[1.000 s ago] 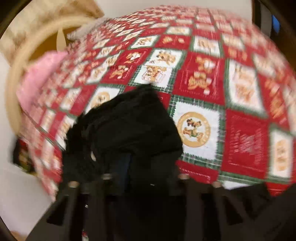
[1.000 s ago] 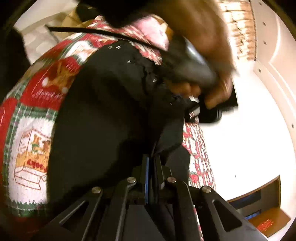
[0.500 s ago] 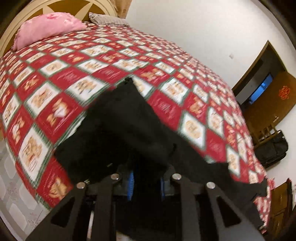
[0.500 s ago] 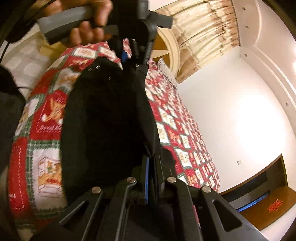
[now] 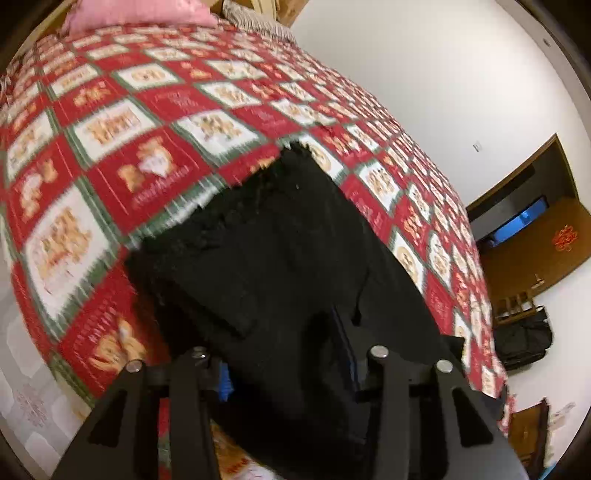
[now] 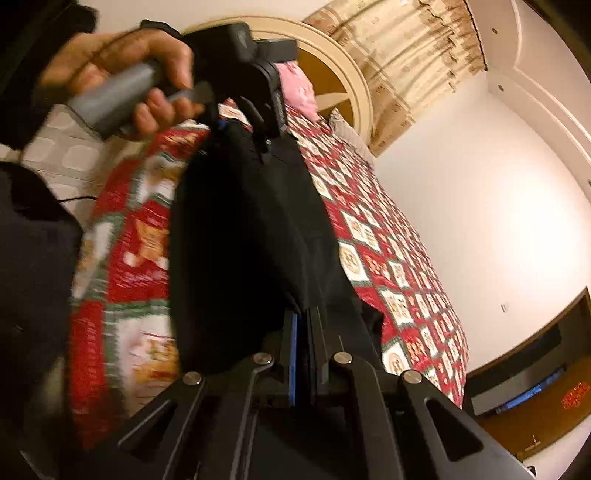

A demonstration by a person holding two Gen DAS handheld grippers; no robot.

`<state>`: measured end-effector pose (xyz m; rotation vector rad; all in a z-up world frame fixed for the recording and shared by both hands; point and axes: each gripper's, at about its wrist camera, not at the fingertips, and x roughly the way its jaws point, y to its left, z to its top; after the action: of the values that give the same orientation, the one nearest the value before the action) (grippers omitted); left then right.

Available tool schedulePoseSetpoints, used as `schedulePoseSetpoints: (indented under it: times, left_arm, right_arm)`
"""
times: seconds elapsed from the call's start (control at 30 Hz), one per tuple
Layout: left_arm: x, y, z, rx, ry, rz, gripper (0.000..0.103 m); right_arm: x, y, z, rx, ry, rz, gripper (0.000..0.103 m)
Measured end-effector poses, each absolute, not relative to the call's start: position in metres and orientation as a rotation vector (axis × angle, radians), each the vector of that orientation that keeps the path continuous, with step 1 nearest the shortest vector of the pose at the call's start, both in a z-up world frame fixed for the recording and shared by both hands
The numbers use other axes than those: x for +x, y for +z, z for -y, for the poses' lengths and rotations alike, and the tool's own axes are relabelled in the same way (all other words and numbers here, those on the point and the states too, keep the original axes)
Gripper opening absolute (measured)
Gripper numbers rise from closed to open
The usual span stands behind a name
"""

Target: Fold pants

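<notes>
Black pants [image 5: 280,251] lie along the near edge of a bed with a red, white and green patterned quilt [image 5: 122,122]. My left gripper [image 5: 288,354] has its fingers spread with thick black fabric bunched between them; the tips are hidden by the cloth. In the right wrist view the pants [image 6: 240,236] stretch away from me. My right gripper [image 6: 304,325] is shut on one end of the pants. The left gripper [image 6: 255,110], held in a hand, grips the far end of the pants.
A pink pillow [image 5: 136,14] and a round headboard [image 6: 332,62] are at the bed's head. Curtains [image 6: 417,55] hang behind. A dark wooden cabinet [image 5: 524,221] and a black bag [image 5: 524,339] stand by the white wall. Tiled floor [image 5: 22,398] borders the bed.
Both grippers have kept hold of the pants and pulled them out longer along the bed edge. The left wrist view has swung and now looks down the bed.
</notes>
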<state>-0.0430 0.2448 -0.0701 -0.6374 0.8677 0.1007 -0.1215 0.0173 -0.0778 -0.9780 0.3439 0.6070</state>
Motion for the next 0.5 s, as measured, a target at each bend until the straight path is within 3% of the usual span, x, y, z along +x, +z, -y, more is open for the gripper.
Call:
schedulePoseSetpoints:
  times: [0.03,0.1,0.3,0.4,0.5]
  left_arm:
    - [-0.043,-0.071,-0.248,-0.606,0.122,-0.877,0.03]
    - [-0.041,-0.069,-0.253,-0.548,0.144,-0.889,0.024]
    - [-0.041,-0.071,-0.267,-0.486,0.178,-0.9,0.022]
    - [-0.043,-0.069,-0.258,-0.375,0.203,-0.891,0.027]
    - [-0.048,-0.067,-0.258,-0.29,0.257,-0.885,0.045]
  right_arm:
    - [-0.127,-0.079,-0.021,-0.993,0.621,-0.344,0.004]
    - [-0.133,-0.084,-0.028,-1.02,0.644,-0.351,0.004]
    - [-0.134,-0.101,-0.04,-1.019,0.682,-0.416,0.004]
    - [-0.132,-0.111,-0.039,-1.008,0.686,-0.453,0.005]
    - [-0.131,-0.119,-0.038,-1.021,0.669,-0.459,0.005]
